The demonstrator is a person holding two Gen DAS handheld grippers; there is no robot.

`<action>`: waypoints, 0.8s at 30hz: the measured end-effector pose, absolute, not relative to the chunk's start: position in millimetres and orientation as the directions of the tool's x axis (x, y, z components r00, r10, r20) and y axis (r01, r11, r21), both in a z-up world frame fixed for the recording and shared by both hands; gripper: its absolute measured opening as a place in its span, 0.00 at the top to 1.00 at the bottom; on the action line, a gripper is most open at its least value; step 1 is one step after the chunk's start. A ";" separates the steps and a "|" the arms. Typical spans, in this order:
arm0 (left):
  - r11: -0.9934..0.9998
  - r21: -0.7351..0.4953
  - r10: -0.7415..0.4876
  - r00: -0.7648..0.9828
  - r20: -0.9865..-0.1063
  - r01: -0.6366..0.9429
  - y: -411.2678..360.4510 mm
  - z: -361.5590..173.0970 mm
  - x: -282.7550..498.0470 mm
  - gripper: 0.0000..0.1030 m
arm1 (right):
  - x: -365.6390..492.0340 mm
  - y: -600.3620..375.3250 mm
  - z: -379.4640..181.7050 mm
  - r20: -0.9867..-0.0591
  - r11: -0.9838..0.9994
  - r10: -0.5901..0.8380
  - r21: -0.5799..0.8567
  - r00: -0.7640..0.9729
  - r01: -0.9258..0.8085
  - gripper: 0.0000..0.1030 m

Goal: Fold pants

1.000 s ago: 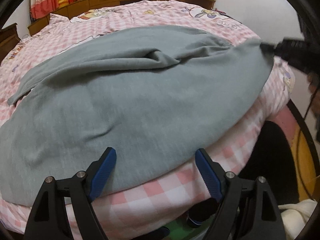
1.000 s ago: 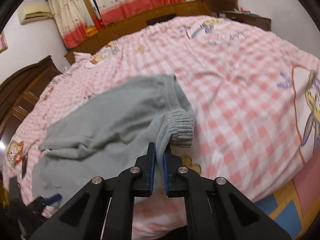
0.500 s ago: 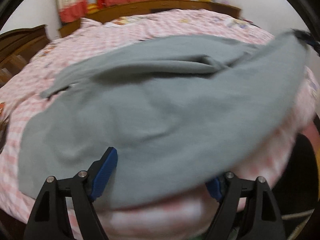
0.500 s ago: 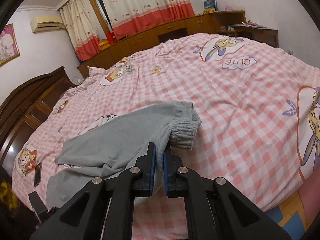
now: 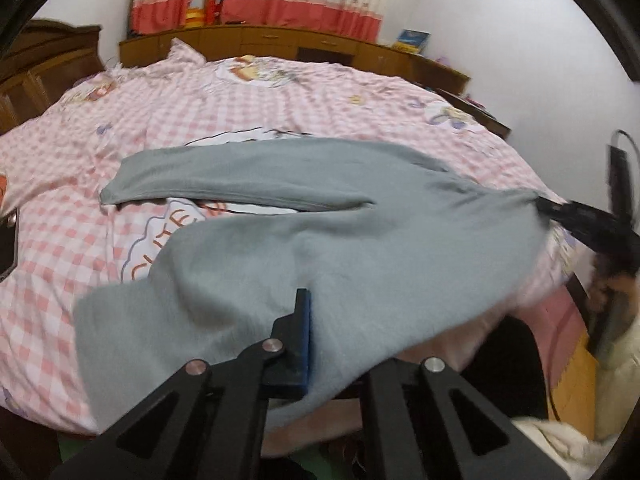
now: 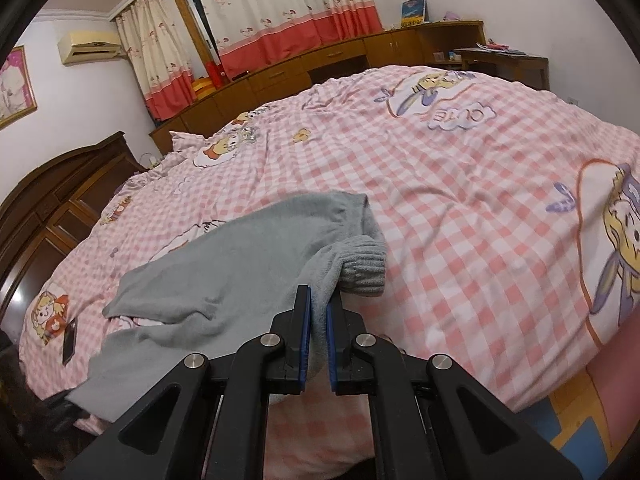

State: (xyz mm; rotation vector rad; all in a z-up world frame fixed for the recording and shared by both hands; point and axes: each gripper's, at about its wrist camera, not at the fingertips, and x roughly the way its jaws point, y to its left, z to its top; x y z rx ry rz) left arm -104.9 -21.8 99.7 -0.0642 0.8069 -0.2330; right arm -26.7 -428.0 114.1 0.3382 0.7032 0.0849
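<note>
left wrist view: grey pants point(image 5: 360, 248) are spread across a bed covered in pink checked bedding point(image 5: 280, 96), with one leg stretched toward the far left and the nearer leg draped toward the camera. the left gripper point(image 5: 320, 344) is seen clamped on the near edge of the cloth; one blue pad is visible, the other is hidden under the fabric, which is pinched between them and raised off the bed. at the right edge, the right gripper point(image 5: 560, 212) is seen gripping the far end of the pants.

right wrist view: the right gripper point(image 6: 318, 344) is narrowed onto a fold of the grey fabric just below the ribbed cuff point(image 6: 364, 264), which hangs beside it. a phone point(image 6: 69, 340) lies on the bedding at the left.

for a neat fold, both held edges are best lifted together and kept taut, so the cloth is carried over evenly and laid onto the far leg without bunching.
</note>
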 end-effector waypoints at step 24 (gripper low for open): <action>0.988 -0.093 -0.155 0.699 -0.698 0.126 -24.3 122.2 0.0 0.96 | 71.4 -413.3 101.9 -0.685 0.974 0.178 0.226 0.706 -0.026 0.92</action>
